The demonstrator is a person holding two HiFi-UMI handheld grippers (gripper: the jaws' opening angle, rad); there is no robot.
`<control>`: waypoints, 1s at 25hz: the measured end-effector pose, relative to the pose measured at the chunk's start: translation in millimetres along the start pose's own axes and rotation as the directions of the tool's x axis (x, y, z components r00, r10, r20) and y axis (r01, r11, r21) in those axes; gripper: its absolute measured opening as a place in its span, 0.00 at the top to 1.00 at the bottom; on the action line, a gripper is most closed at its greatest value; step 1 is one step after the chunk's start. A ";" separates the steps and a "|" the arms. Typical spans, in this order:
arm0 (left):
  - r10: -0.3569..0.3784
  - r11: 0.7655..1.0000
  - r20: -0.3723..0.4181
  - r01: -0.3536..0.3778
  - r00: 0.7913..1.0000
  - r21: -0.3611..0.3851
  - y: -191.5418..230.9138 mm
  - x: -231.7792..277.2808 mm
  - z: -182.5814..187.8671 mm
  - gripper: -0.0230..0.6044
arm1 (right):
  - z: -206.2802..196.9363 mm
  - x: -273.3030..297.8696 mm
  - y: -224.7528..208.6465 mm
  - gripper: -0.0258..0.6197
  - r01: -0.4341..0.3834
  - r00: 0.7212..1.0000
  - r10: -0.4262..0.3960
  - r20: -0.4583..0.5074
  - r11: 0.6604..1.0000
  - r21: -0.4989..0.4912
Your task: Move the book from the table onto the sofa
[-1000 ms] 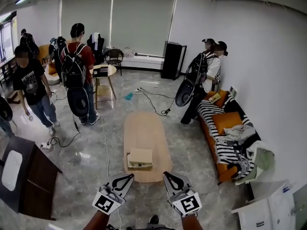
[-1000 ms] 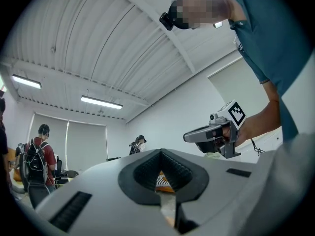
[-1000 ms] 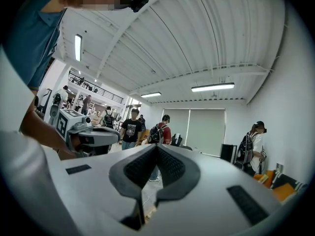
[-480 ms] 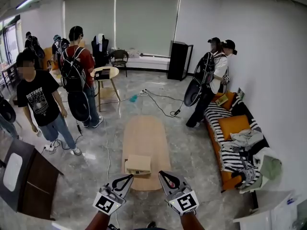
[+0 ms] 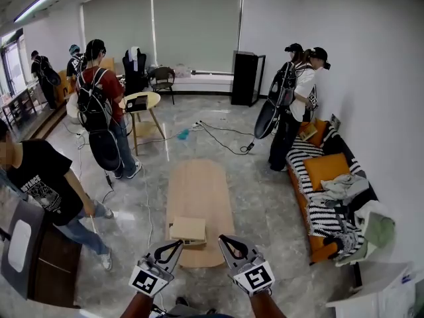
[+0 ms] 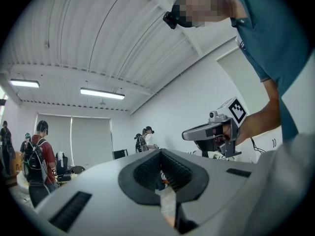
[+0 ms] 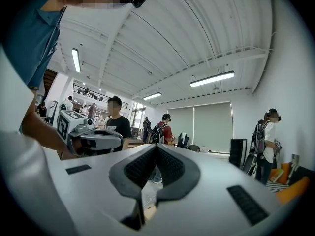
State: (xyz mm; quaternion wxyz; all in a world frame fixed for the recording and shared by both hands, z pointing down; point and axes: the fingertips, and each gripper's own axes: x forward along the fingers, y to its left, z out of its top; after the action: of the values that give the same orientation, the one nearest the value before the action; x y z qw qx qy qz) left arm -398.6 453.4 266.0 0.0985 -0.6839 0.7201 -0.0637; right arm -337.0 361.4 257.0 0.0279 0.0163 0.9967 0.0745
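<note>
**Wooden table ahead, both claws shut and empty**

The left gripper (image 5: 173,246) is held level at the near edge of the scene, jaws pressed together on nothing. The book (image 5: 187,230) lies flat on the near end of the oval table (image 5: 199,181), just beyond the two claw tips and between them, untouched. The right gripper (image 5: 227,244) matches the left: level, closed, empty. There's open floor (image 5: 265,204) right of the table, then the sofa (image 5: 326,169) along the wall, heaped with clothes (image 5: 341,185).
</note>
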 end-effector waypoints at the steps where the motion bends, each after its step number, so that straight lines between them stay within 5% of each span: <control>1: 0.000 1.000 -0.006 0.000 1.000 -0.006 2.8 4.8 -3.9 0.96 | -3.9 2.1 -4.5 0.94 0.003 1.000 -0.003 -0.005 1.000 0.004; 25: -0.046 0.994 0.015 0.047 0.999 -0.099 153.1 60.8 -66.9 0.96 | -50.5 147.7 -50.9 0.94 0.094 0.987 -0.092 -0.135 0.996 0.011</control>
State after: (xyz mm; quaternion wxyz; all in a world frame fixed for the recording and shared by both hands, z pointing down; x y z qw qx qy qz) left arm -565.5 398.5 293.1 0.0672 -0.7050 0.7056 -0.0257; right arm -488.7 309.1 291.4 -0.0361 -0.0351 0.9966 0.0655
